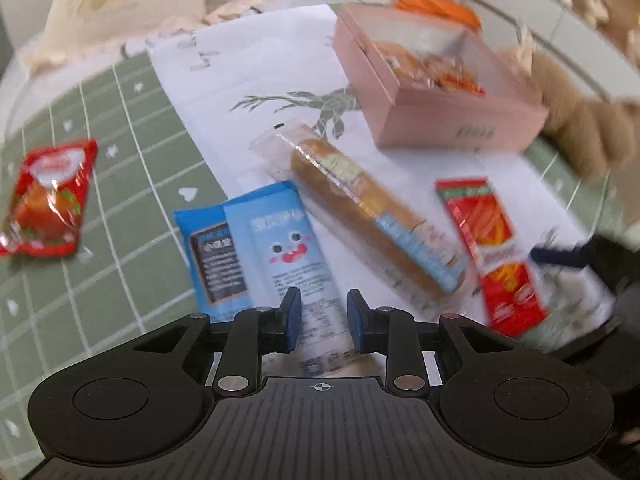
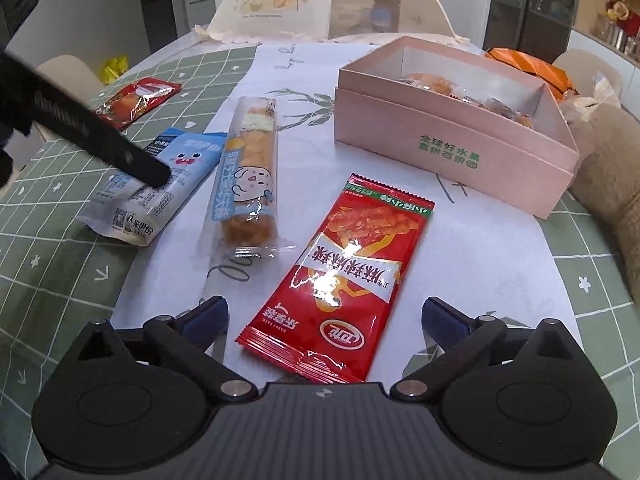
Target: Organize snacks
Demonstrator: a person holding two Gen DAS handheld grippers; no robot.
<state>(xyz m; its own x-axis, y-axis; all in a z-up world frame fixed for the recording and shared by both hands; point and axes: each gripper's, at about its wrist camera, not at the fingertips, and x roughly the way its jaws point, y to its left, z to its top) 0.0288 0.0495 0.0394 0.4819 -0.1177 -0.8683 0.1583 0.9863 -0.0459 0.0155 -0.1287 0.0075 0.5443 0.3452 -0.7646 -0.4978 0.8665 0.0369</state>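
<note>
Your pink box (image 2: 452,148) holds some snacks; four packets remain out. Left gripper (image 1: 323,314) narrowly parted over the blue packet (image 1: 280,248), gripping nothing; right gripper (image 2: 324,320) wide apart around the red packet (image 2: 344,280).

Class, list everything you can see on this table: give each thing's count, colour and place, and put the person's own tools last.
Pink box: one, open, snacks inside, far right on the white cloth.
Red flat packet: one, just ahead of the right gripper.
Clear long cake pack: one, yellow-brown, mid-cloth.
Blue packet: one, cartoon face, left of the cake pack.
Red pouch: one, far left on the green checked tablecloth.
Orange bag: one, behind the box.
Left gripper: black, jaws narrowly apart over the blue packet.
Right gripper: black, jaws wide open.
</note>
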